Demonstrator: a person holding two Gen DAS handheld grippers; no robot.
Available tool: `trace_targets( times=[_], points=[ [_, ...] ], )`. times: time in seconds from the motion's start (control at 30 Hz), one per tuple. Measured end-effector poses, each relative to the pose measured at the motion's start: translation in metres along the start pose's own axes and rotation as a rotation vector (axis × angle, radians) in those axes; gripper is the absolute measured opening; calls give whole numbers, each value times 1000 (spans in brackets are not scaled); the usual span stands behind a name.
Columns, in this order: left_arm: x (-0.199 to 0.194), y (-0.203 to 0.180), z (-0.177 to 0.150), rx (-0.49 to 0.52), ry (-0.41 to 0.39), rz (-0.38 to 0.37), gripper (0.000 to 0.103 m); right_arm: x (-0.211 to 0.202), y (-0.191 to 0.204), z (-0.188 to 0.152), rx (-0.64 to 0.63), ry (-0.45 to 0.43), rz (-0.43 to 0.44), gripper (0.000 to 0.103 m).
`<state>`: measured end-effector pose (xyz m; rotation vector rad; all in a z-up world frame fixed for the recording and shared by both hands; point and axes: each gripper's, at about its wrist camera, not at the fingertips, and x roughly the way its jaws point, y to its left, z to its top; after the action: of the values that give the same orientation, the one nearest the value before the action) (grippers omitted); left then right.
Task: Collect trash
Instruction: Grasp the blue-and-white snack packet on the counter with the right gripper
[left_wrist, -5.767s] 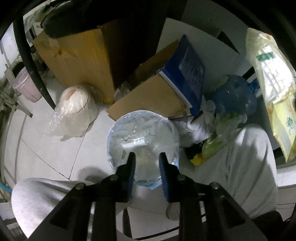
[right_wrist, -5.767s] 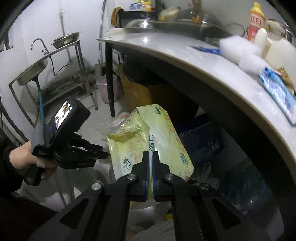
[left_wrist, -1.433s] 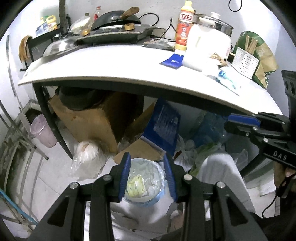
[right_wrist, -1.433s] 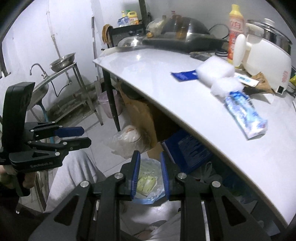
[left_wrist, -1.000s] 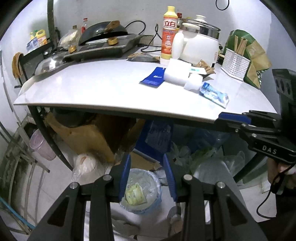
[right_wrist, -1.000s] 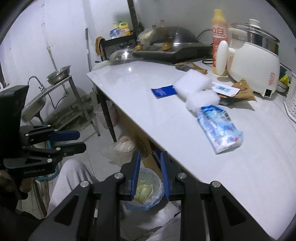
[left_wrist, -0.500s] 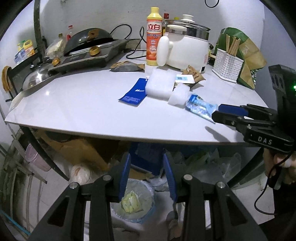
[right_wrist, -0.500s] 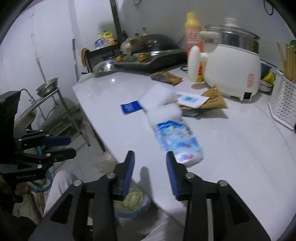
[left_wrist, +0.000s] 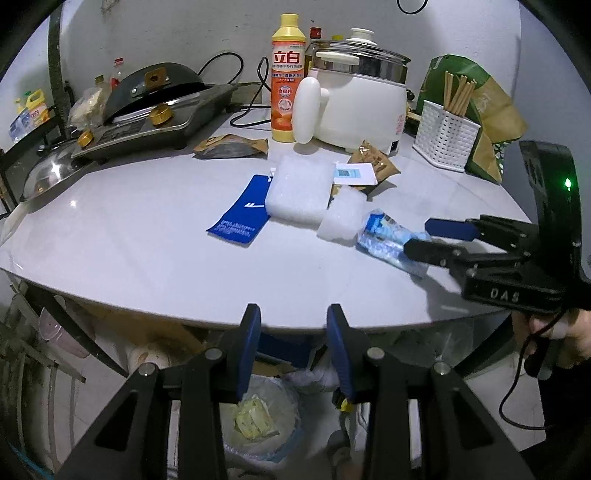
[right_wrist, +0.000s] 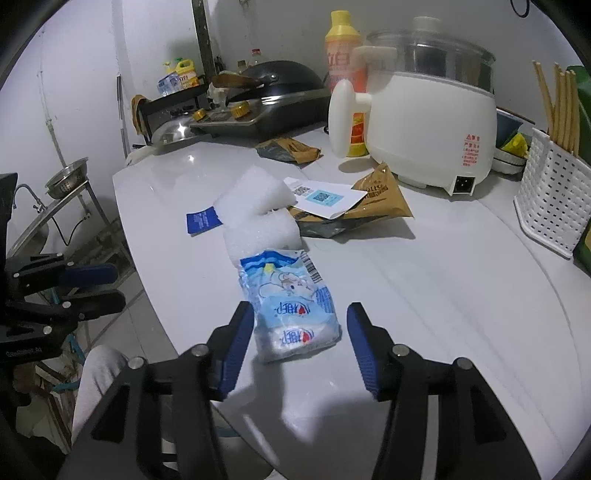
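Two fisheye views, each looking forward and downward along the two fingers of a hand-held claw. The left wrist view sits just off the near edge of a white counter (left_wrist: 147, 266), facing across it toward the back wall; the left claw (left_wrist: 291, 332) fills the bottom, and beneath the counter edge a lined bin (left_wrist: 258, 417) on the floor shows. The right wrist view hangs closer, over the counter itself, with the right claw (right_wrist: 299, 332) low in frame. Both views share the counter top, a blue-and-white packet (right_wrist: 291, 306), a white cooker (left_wrist: 358, 107) and an orange bottle (left_wrist: 287, 77). Each view catches the other claw at its side edge.
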<state>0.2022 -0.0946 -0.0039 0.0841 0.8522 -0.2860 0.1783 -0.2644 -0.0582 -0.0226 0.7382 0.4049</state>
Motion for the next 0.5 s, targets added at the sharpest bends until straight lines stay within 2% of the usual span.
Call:
trace_targets(
  times=[0.2, 0.4, 0.5],
  points=[
    [10, 6, 9, 0, 3, -6, 36, 17, 7, 4, -21, 38, -14, 50],
    [22, 14, 19, 0, 6, -6, 36, 22, 10, 7, -38, 38, -38, 50],
    [27, 16, 26, 5, 4, -6, 37, 23, 13, 6, -77, 31, -55, 43]
  ],
)
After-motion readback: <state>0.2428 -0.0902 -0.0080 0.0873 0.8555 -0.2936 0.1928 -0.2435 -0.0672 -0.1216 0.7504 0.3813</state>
